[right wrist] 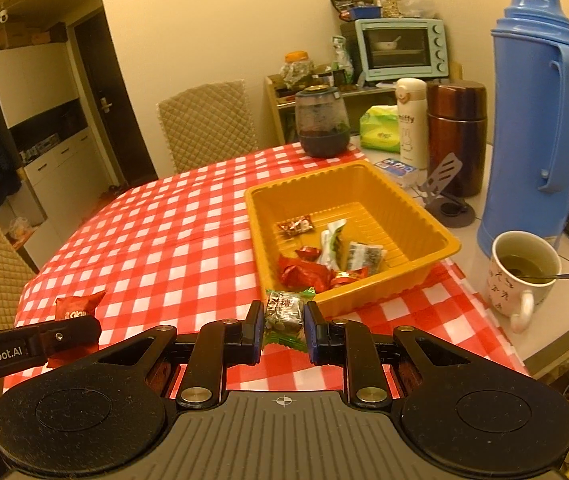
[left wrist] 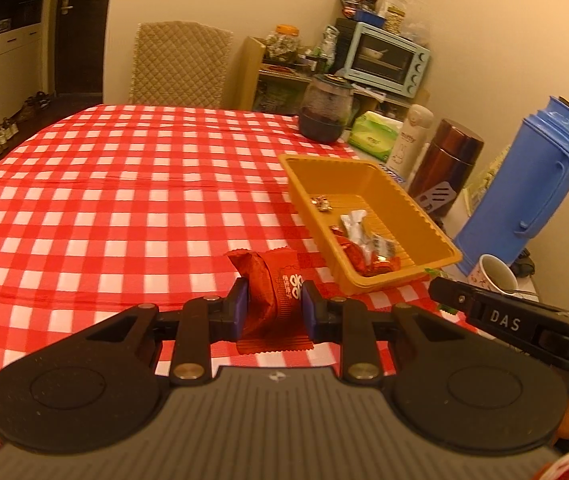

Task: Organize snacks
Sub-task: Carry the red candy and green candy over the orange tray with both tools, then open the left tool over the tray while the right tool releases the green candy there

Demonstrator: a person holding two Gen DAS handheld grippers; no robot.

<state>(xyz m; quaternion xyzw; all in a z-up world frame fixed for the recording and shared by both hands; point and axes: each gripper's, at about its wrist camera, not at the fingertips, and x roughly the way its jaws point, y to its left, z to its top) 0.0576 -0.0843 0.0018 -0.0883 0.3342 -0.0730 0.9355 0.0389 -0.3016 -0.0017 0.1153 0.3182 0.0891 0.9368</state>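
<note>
My left gripper (left wrist: 272,300) is shut on a red snack packet (left wrist: 272,280) just above the checked tablecloth. The packet also shows in the right wrist view (right wrist: 76,308) at the far left. My right gripper (right wrist: 284,320) is shut on a green-and-silver wrapped candy (right wrist: 286,308), close to the near rim of the yellow tray (right wrist: 440,236). The tray (left wrist: 432,220) holds several wrapped snacks (right wrist: 324,260), red and white-green ones. In the left wrist view the tray lies ahead and to the right of the red packet.
A blue thermos (right wrist: 536,120) and a mug with a spoon (right wrist: 520,276) stand right of the tray. A brown flask (right wrist: 456,132), a white bottle (right wrist: 410,120), a dark jar (right wrist: 322,124) and tissues (right wrist: 380,128) stand behind it. Chairs (right wrist: 208,124) stand at the table's far side.
</note>
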